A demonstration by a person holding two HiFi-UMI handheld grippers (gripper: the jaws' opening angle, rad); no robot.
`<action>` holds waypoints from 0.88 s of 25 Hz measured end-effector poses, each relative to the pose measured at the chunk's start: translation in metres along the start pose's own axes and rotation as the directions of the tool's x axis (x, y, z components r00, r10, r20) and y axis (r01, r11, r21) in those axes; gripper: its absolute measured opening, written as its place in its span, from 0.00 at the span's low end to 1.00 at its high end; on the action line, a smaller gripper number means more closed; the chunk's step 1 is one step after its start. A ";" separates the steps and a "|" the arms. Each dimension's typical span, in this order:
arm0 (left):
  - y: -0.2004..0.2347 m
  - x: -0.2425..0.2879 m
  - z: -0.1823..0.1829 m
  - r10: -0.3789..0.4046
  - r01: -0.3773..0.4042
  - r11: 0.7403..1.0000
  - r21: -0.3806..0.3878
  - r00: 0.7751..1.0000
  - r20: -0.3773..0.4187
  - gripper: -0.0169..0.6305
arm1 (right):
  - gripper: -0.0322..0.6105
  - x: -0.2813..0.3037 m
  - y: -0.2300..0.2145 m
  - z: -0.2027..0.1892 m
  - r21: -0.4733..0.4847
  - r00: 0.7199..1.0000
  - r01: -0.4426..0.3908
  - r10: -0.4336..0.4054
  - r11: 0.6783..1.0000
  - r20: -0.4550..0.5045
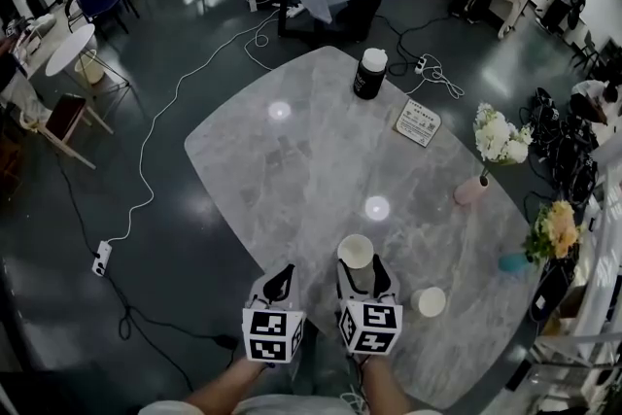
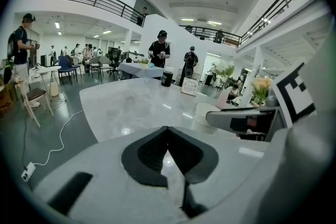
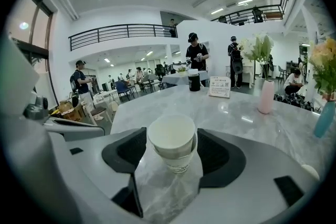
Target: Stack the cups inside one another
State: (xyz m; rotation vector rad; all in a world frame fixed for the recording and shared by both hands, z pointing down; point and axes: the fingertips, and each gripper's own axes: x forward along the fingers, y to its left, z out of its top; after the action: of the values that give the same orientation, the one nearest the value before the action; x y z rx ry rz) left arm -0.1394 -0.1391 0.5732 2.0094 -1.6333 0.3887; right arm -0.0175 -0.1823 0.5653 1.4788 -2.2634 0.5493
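Right tool [image 3: 172, 140] brackets nested cups [image 3: 171, 134], perhaps gripping; left tool [image 2: 168, 129] closed.

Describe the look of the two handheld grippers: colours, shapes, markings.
The left gripper and right gripper match: pale grey moulded bodies, black textured pads lining tongs that narrow towards the tips. Each carries a white cube printed with black square markers. No cables or sleeves show.

Left gripper [image 1: 281, 277]: fingers [image 2: 144, 153] pressed together at the tips, nothing between them. Right gripper [image 1: 358, 275]: fingers [image 3: 124, 152] spread, pads against both sides of the cup stack [image 3: 173, 141]. Grippers sit side by side, close together, pointing forward. Both forearms [image 1: 225, 386] extended.
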 end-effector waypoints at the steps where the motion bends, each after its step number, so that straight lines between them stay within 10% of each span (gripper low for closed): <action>1: 0.000 0.000 -0.001 0.000 0.000 1.000 0.000 1.000 -0.001 0.02 | 0.45 0.000 0.000 -0.003 0.002 1.000 -0.001 0.001 1.000 -0.008; 22: -0.016 0.001 0.018 -0.024 0.024 1.000 0.001 0.999 0.034 0.02 | 0.44 -0.029 -0.020 0.025 0.048 0.996 0.021 -0.025 0.999 0.080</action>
State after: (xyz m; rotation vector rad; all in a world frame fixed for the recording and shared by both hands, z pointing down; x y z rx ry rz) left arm -0.1256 -0.1471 0.5557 2.0444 -1.6286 0.3482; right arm 0.0096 -0.1800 0.5317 1.5741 -2.3066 0.5484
